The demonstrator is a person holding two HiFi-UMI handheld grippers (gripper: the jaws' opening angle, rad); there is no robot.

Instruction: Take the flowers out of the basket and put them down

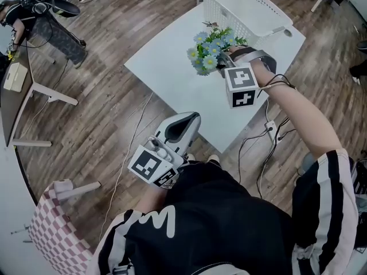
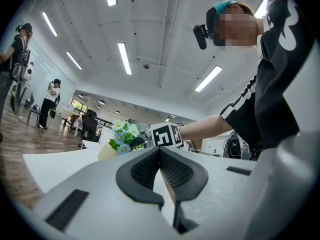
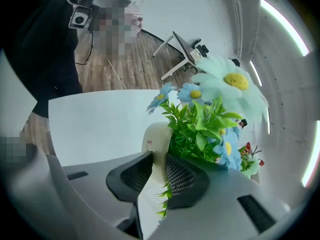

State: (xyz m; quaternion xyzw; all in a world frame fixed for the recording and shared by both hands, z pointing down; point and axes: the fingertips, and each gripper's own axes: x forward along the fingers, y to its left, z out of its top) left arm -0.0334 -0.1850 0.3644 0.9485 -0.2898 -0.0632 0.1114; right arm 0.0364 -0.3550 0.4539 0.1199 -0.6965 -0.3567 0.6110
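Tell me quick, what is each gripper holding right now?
Left gripper: closed, holding nothing.
Right gripper: closed on the cream pot of blue and white artificial flowers.

No words or nos. legible anywhere. Closest to signs: black-and-white square code patterns, no letters, on the marker cube point(image 1: 241, 86) over the table's point(image 1: 172, 79) right edge, and on the second marker cube point(image 1: 150, 166) just off the table's near corner. White print on the person's black shirt point(image 1: 160, 222), nearer the camera than the table, looks like a wavy "M"; poss. a logo, can't tell. Tiny dark mark on the cream flower pot point(image 3: 159, 136) held above the table: too small to read
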